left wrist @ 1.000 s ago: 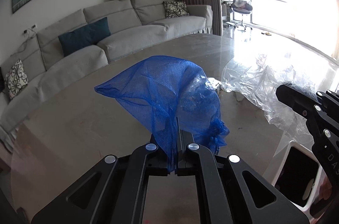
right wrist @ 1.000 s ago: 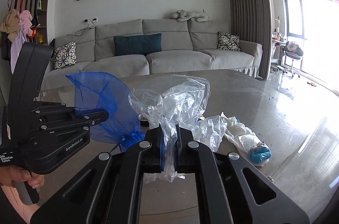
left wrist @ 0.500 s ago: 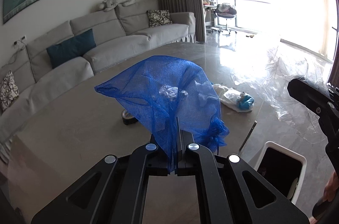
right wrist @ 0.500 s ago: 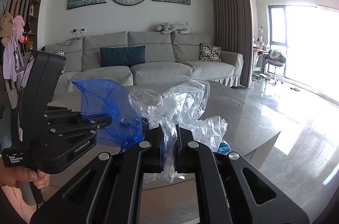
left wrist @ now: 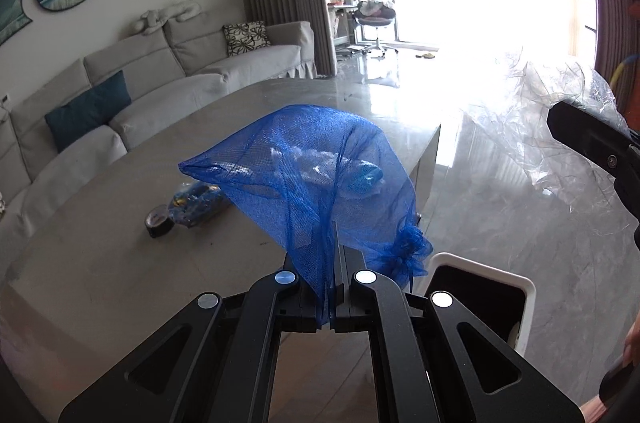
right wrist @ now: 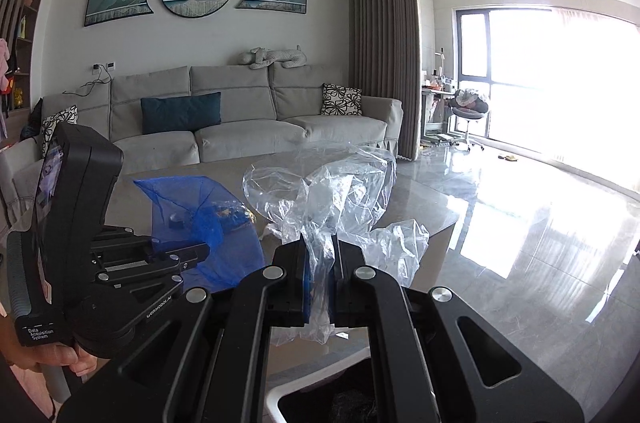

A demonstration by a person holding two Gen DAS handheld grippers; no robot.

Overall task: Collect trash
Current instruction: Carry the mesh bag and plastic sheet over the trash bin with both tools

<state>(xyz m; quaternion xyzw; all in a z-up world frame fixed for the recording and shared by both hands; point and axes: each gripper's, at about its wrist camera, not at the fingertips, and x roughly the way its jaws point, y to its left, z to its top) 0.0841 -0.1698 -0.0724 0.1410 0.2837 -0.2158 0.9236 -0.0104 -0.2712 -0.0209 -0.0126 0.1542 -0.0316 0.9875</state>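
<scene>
The left gripper [left wrist: 334, 287] is clamped on a blue mesh bag [left wrist: 312, 179], which is held in the air above the edge of the table [left wrist: 120, 263]. The right gripper [right wrist: 320, 287] is pinched on a crumpled clear plastic wrap [right wrist: 332, 199], likewise carried clear of the table. A white-rimmed bin [left wrist: 484, 287] is seen just below and ahead of both loads.

Both pieces are light and floppy, so a release made too early could let them drift past the rim onto the floor. The trailing plastic could also be snagged on the table corner or the bin's edge. More trash [left wrist: 196, 203] and a roll of tape [left wrist: 158, 221] are left on the table.

Compared with a second ago, both loads have been swung sideways off the table, and the bin is now much closer beneath them.
</scene>
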